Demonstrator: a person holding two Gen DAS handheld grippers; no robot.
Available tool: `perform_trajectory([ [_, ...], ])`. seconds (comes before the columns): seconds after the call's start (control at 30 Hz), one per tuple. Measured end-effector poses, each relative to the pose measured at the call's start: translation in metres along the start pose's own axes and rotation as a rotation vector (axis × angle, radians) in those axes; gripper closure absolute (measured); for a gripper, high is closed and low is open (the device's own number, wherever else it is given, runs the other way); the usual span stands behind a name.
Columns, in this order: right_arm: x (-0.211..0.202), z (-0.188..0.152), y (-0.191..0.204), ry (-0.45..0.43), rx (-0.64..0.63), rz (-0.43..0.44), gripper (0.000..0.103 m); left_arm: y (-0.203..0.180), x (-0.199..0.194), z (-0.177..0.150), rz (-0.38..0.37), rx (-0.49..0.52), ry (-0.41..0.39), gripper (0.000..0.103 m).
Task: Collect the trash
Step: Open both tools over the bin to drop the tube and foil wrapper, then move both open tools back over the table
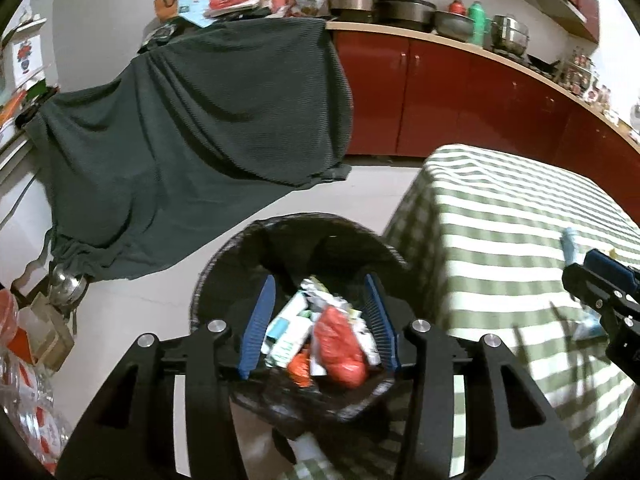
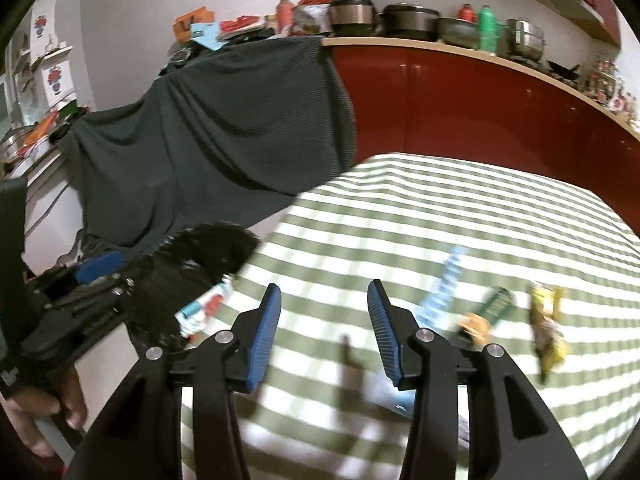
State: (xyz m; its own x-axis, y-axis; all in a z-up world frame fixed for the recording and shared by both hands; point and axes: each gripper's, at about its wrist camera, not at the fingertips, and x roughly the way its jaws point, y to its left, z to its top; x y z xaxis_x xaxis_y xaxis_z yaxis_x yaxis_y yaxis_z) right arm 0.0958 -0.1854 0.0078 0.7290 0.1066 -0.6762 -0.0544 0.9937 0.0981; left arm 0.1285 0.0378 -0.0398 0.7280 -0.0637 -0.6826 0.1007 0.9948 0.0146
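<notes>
My left gripper point(image 1: 320, 278) hangs open above a black trash bin point(image 1: 240, 248) on the floor. No item sits between its blue fingers. Below it in the bin lie a red wrapper point(image 1: 340, 348), a white and teal carton point(image 1: 290, 332) and other scraps. My right gripper point(image 2: 324, 285) is open and holds nothing over the green-checked table point(image 2: 400, 208). To its right on the cloth lie a blue wrapper point(image 2: 444, 284), a dark green packet point(image 2: 498, 304), an orange scrap point(image 2: 474, 326) and a yellow wrapper point(image 2: 546, 332). The bin point(image 2: 212, 248) stands off the table's left edge.
A dark green cloth point(image 1: 192, 140) drapes over furniture behind the bin. Red cabinets point(image 1: 460, 100) with pots and bottles on the counter run along the back. A metal kettle point(image 1: 68, 284) and boxes stand on the floor at left. A person's hand point(image 2: 40, 412) holds the left gripper.
</notes>
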Motion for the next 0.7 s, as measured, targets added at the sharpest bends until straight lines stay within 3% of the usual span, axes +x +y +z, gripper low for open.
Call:
perform_trajectory([
  [0.7, -0.064, -0.069, -0.129, -0.031, 0.164, -0.171, 0.057, -0.140, -0.049, -0.023, -0.149, 0.141, 0.007, 0.052],
])
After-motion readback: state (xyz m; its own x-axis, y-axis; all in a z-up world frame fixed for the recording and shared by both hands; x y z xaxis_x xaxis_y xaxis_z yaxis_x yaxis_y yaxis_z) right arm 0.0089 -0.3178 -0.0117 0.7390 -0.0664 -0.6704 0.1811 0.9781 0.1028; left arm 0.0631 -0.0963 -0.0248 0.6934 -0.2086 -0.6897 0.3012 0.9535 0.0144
